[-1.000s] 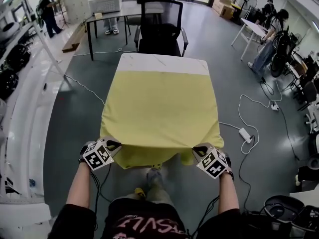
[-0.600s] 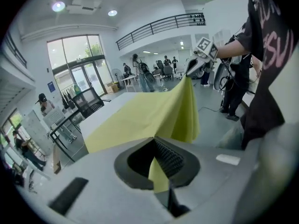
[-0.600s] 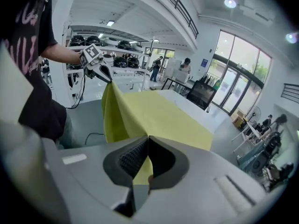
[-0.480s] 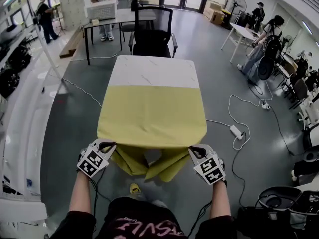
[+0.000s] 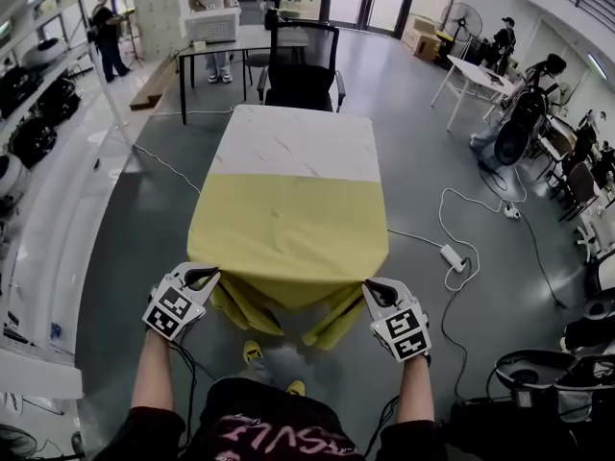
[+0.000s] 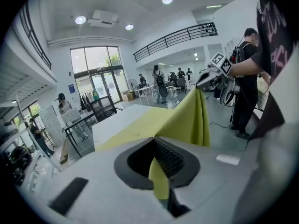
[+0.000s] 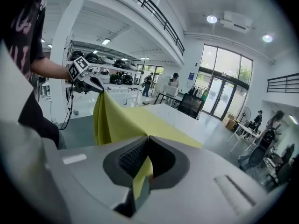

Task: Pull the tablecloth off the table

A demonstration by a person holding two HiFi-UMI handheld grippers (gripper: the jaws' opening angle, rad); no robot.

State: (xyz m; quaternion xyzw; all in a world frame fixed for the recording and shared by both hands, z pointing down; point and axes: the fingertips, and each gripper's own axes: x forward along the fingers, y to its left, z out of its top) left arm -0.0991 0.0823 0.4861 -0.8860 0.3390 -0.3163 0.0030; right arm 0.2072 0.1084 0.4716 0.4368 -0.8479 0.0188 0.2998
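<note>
Yellow tablecloth (image 5: 288, 224) over the near part of the white table (image 5: 296, 142), centre of the head view, with the far strip of tabletop bare; near edge of the cloth drawn off the table end, sagging in folds between the two grippers; near legs of the table hidden behind those folds.

Left gripper (image 5: 207, 275) at lower left, jaws pressed together on the cloth's near left corner; the pinch itself hard to make out from above, half behind the marker cube; plain in the left gripper view, a yellow tab clamped between the dark ribbed pads (image 6: 169, 161), the rest of the sheet stretching away toward the upper right.

Right gripper (image 5: 377, 289) at lower right, likewise closed on the near right corner; in the right gripper view, cloth caught between the pads (image 7: 129, 159) and running off to the upper left; the far end of the sheet lost against the tabletop in both gripper views.

Black chair (image 5: 300, 75) beyond the table's far end, base hidden by the tabletop; yellow shoes (image 5: 252, 351) at bottom centre, partly covered by the dark shirt; forearms cut off by the lower edge.
</note>
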